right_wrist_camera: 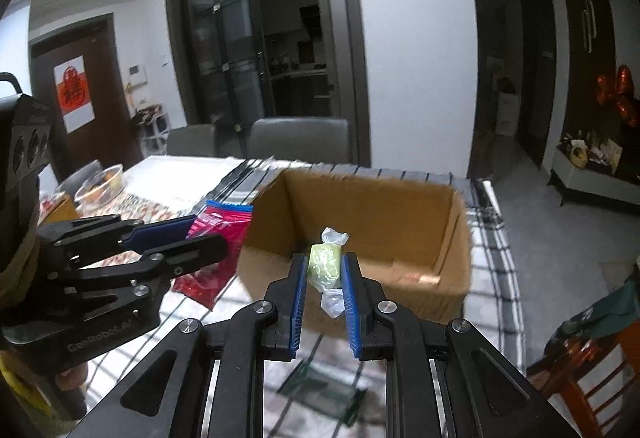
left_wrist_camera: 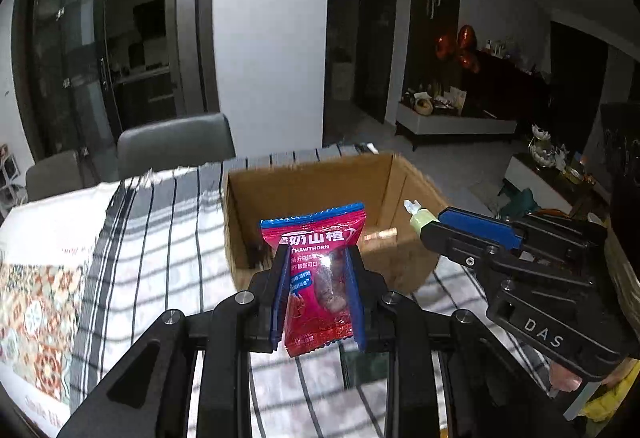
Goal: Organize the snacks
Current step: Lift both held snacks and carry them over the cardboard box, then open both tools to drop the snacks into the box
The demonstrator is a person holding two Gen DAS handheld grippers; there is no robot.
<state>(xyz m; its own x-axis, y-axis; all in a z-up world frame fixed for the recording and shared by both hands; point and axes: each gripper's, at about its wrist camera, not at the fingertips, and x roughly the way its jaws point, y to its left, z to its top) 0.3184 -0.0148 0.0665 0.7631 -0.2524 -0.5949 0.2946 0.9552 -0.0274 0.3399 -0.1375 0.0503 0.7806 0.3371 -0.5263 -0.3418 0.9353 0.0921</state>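
Left gripper [left_wrist_camera: 318,262]: jaws closed on the red hawthorn snack packet [left_wrist_camera: 320,278], blue pads pressed against its two long sides. Packet upright, blue crimped top edge uppermost, lettering facing the left wrist camera, lower edge hanging free below the pads. Held above the table, just short of the near wall of the cardboard box [left_wrist_camera: 308,182]. In the right wrist view the same gripper [right_wrist_camera: 208,234] reaches in from the left, fingers roughly level and pointing toward the box, packet [right_wrist_camera: 212,258] just beside the box's left near corner.

Right gripper [right_wrist_camera: 324,270]: jaws closed on a pale green wrapped candy [right_wrist_camera: 325,264], pads on its two sides, clear twisted wrapper ends sticking out above and below. Held over the near edge of the box [right_wrist_camera: 360,198]. In the left wrist view this gripper [left_wrist_camera: 424,224] enters from the right, body tilted down to the right, candy [left_wrist_camera: 418,216] poking out from the fingertips above the box's right wall.

Cardboard box: open top, flaps not visible, brown interior with a small copper-coloured item [right_wrist_camera: 426,280] lying on its floor near the right wall; identity unclear.

Table: covered by a white cloth with black check lines [left_wrist_camera: 160,238]; a patterned mat [left_wrist_camera: 36,310] at the far left. A clear lidded container [right_wrist_camera: 100,184] sits toward the left end.

Surroundings: two grey chairs [left_wrist_camera: 176,144] behind the table, glass doors beyond.
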